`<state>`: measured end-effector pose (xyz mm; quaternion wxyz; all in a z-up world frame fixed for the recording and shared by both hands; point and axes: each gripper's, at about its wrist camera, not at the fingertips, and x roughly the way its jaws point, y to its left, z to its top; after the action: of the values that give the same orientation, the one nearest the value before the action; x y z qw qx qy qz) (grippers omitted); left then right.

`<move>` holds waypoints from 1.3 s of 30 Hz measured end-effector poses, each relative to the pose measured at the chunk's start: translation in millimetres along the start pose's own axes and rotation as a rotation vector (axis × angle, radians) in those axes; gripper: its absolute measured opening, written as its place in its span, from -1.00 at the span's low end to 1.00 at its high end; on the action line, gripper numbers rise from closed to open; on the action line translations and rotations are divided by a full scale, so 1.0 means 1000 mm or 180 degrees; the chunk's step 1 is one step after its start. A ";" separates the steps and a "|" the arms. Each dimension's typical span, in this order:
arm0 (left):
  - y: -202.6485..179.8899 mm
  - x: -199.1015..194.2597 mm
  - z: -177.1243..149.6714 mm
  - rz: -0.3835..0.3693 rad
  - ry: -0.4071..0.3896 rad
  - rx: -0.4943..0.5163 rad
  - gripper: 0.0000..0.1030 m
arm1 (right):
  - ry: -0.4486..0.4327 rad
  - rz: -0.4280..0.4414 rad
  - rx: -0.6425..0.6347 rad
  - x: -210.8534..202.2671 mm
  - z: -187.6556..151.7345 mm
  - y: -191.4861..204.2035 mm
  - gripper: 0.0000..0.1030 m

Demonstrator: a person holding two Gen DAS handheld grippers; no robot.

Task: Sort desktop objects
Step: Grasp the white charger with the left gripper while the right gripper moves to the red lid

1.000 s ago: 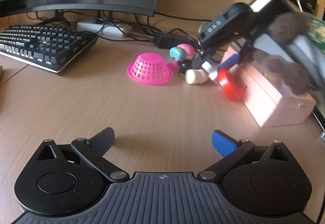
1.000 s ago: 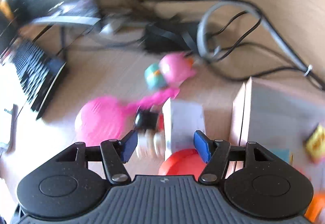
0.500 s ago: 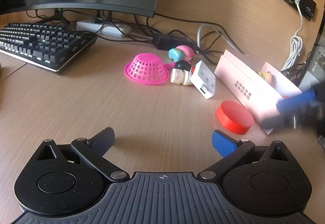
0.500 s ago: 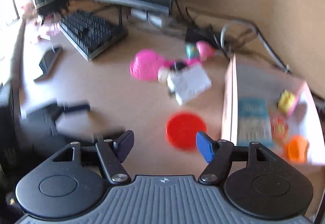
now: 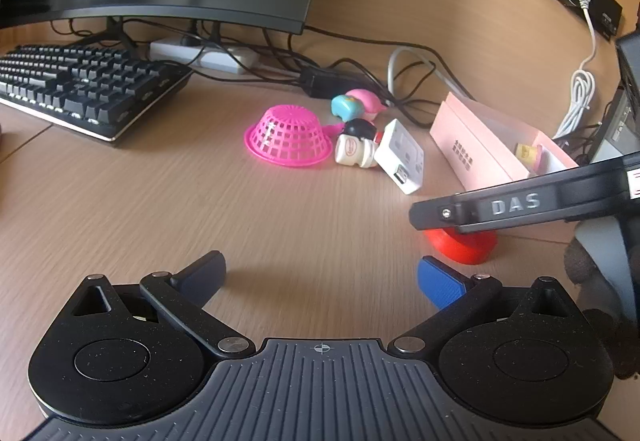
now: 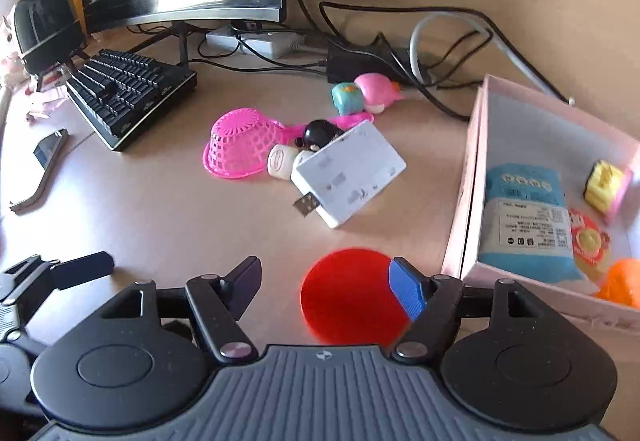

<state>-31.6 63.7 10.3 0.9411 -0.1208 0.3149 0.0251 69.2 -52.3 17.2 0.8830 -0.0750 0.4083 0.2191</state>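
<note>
Two grippers over your desk (image 6: 140, 209), your right gripper (image 6: 326, 283) above the red disc (image 6: 348, 293), jaws just been opening, holding nothing, disc beside the pink box (image 6: 474, 177), your left gripper (image 5: 320, 277) wide, empty.

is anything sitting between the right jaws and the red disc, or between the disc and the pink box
Nothing visible does. The right gripper, jaws open and just widened, hangs over bare desk with the red disc by its blue pad. The pink box lies just right of the disc, with only bare desk between them.
</note>
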 end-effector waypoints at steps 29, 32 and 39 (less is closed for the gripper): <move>-0.105 0.123 0.091 0.0274 0.0601 0.1074 0.31 | 0.0037 -0.0693 0.0406 -0.124 -0.121 -0.065 0.42; -0.105 0.118 0.090 0.0257 0.0586 0.1146 0.04 | 0.0060 -0.0707 0.0406 -0.123 -0.123 -0.064 0.43; -0.091 0.055 0.062 0.0005 0.0608 0.1377 -0.61 | 0.0003 -0.0538 0.0213 -0.112 -0.111 -0.048 0.48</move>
<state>59.7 -11.3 44.5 0.9110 0.0822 0.4006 -0.0538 -49.2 -165.6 26.6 0.9001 -0.0797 0.4080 0.1300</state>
